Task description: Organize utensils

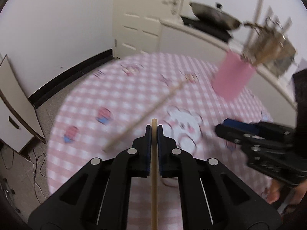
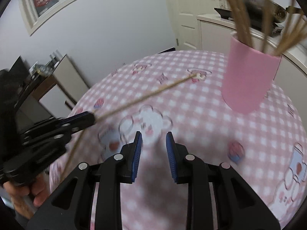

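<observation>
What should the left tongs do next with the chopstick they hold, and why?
Probably carry it toward the pink cup and lower it in. The left tongs are shut on one chopstick, the cup already holds several chopsticks, and another chopstick lies on the table. The right tongs are open and empty.

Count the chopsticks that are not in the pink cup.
2. One chopstick is clamped in the left gripper. A second chopstick lies on the tablecloth, left of the cup. More may lie out of view.
</observation>
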Demonstrator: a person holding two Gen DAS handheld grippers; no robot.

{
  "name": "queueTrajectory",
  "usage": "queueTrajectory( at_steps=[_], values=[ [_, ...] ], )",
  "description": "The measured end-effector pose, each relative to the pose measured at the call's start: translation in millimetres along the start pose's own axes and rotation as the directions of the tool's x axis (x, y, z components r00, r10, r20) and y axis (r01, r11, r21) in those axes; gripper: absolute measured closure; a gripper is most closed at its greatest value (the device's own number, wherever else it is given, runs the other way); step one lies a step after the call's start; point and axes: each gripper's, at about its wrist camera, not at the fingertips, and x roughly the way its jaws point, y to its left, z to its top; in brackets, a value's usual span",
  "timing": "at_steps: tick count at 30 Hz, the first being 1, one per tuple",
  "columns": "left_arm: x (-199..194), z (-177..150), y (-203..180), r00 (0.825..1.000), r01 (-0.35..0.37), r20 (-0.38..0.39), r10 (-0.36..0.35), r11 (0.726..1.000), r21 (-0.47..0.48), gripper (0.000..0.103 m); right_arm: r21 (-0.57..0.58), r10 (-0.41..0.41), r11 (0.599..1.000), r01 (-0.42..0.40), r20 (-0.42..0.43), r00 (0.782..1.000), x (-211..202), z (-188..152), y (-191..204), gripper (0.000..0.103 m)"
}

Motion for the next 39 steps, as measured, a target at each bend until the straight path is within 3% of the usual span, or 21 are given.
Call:
queueTrajectory(
  at_steps=[5,12,17,21,26,32,33,39],
  values=[
    [-9.9,27.5,26.2,0.998,-0.028,0.056,0.029,0.999,-0.034,0.097,0.05,-0.071,0.996,0.069,0.031,0.997,29.6,28.5,8.3,0.07],
    [6.4,59.1,44.5,0.996,-0.054,0.067,0.054,0.998,-0.011,0.097,0.271,-0.114,0.957,0.107,0.008,0.993,69.6,55.4,-22.6,0.067],
    [14.2,71.5,47.8,0.996,-0.052,0.072,0.052,0.999,0.006,0.097,0.29,-0.156,0.944,0.155,-0.019,0.988,83.0,69.8,-27.9,0.065],
    [18.7,76.0,51.0,0.997,-0.049,0.066,0.048,0.999,0.014,0.097,0.263,-0.194,0.945,0.193,-0.024,0.981,90.2,75.6,-26.0,0.065],
    [20.1,76.9,52.4,0.997,-0.05,0.059,0.049,0.999,0.02,0.097,0.159,-0.221,0.961,0.224,-0.041,0.974,98.5,81.9,-16.8,0.083],
    [22.1,74.9,50.2,0.999,-0.025,0.037,0.024,1.0,0.018,0.097,0.061,-0.18,0.981,0.184,-0.058,0.982,92.6,76.2,-12.0,0.094],
    [22.9,73.7,49.6,0.999,-0.022,0.031,0.021,1.0,0.019,0.097,0.041,-0.173,0.984,0.176,-0.059,0.983,89.9,74.0,-10.1,0.102],
    [26.1,65.4,41.1,1.0,0.01,-0.004,-0.01,1.0,0.016,0.097,-0.054,-0.131,0.991,0.125,-0.121,0.984,75.9,46.3,5.6,0.103]
  ],
)
